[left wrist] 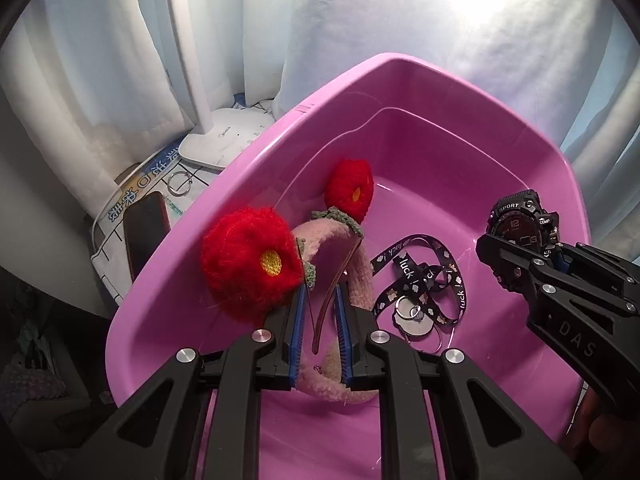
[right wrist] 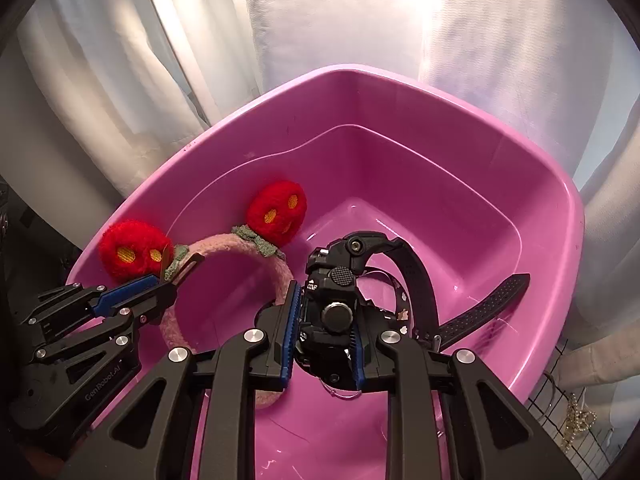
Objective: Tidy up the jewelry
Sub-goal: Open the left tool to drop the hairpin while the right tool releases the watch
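A pink plush headband (left wrist: 354,264) with two red woolly flowers (left wrist: 248,256) lies in the pink plastic basin (left wrist: 440,92). My left gripper (left wrist: 320,292) reaches into the basin, open. The headband's thin inner band runs between its blue pads, and a gap shows on both sides. In the right wrist view the left gripper (right wrist: 168,280) sits at the headband's (right wrist: 240,248) left end. My right gripper (right wrist: 326,306) is shut on a black sport watch (right wrist: 336,276), held just above the basin floor (right wrist: 400,208), with its strap (right wrist: 480,308) trailing right. The watch (left wrist: 520,224) also shows at the right of the left wrist view.
A black printed lanyard (left wrist: 416,272) with a metal key ring (left wrist: 412,316) lies on the basin floor. Left of the basin are a white lamp base (left wrist: 224,140), a dark phone (left wrist: 144,236) and a loose ring (left wrist: 179,184). A gold chain (right wrist: 576,420) lies on a wire grid at right. White curtains hang behind.
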`<act>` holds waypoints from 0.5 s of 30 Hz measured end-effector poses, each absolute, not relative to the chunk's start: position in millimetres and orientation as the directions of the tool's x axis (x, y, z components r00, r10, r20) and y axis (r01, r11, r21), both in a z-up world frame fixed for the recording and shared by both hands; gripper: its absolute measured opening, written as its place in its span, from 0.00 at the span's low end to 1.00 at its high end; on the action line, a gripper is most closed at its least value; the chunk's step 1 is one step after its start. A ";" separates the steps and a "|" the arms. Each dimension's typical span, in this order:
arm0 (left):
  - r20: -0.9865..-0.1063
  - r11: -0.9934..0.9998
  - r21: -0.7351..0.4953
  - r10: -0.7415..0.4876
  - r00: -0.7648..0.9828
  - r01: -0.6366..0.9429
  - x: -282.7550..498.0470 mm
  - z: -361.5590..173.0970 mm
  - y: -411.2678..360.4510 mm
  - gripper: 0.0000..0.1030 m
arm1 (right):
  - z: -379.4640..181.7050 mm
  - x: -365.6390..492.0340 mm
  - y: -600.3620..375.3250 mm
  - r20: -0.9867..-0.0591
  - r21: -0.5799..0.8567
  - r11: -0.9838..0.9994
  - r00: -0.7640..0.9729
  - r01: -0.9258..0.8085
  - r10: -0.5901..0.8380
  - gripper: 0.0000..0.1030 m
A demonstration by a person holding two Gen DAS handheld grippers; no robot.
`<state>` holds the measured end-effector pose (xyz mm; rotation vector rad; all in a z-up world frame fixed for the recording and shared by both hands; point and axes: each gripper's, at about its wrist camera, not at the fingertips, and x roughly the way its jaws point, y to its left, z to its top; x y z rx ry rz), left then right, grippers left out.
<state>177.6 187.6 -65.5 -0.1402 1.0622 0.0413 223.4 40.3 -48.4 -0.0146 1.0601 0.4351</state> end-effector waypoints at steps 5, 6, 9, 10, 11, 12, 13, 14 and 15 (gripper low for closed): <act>-0.867 0.992 -0.096 -0.044 0.496 -0.081 175.6 -63.3 182.6 0.32 | -44.4 225.1 35.7 -0.837 0.206 0.915 0.421 -0.347 0.349 0.23; -0.866 0.992 -0.093 -0.041 0.497 -0.080 175.3 -62.8 181.8 0.33 | -41.4 224.2 35.2 -0.836 0.201 0.916 0.427 -0.349 0.346 0.24; -0.866 0.990 -0.119 -0.064 0.495 -0.080 174.4 -62.0 182.0 0.54 | -32.5 222.9 32.1 -0.825 0.194 0.918 0.449 -0.345 0.343 0.45; -0.865 0.987 -0.140 -0.086 0.495 -0.074 173.6 -61.7 181.8 0.60 | -29.2 222.2 29.9 -0.819 0.196 0.918 0.458 -0.344 0.346 0.47; -0.861 0.986 -0.155 -0.101 0.498 -0.068 172.5 -60.9 180.9 0.67 | -26.6 222.0 27.8 -0.815 0.198 0.918 0.463 -0.343 0.349 0.47; -0.857 0.985 -0.157 -0.103 0.506 -0.065 170.8 -59.5 179.8 0.71 | -24.3 221.5 25.5 -0.811 0.202 0.918 0.468 -0.341 0.352 0.47; -0.852 0.986 -0.156 -0.102 0.514 -0.062 168.9 -57.5 178.0 0.74 | -22.3 220.5 23.0 -0.806 0.208 0.918 0.472 -0.339 0.357 0.47; -0.846 0.985 -0.161 -0.108 0.522 -0.056 166.8 -55.6 176.4 0.80 | -20.3 219.7 20.0 -0.802 0.211 0.918 0.477 -0.336 0.360 0.47; -0.840 0.985 -0.165 -0.114 0.531 -0.050 165.2 -53.7 175.1 0.83 | -18.5 219.8 16.8 -0.798 0.215 0.918 0.483 -0.332 0.362 0.48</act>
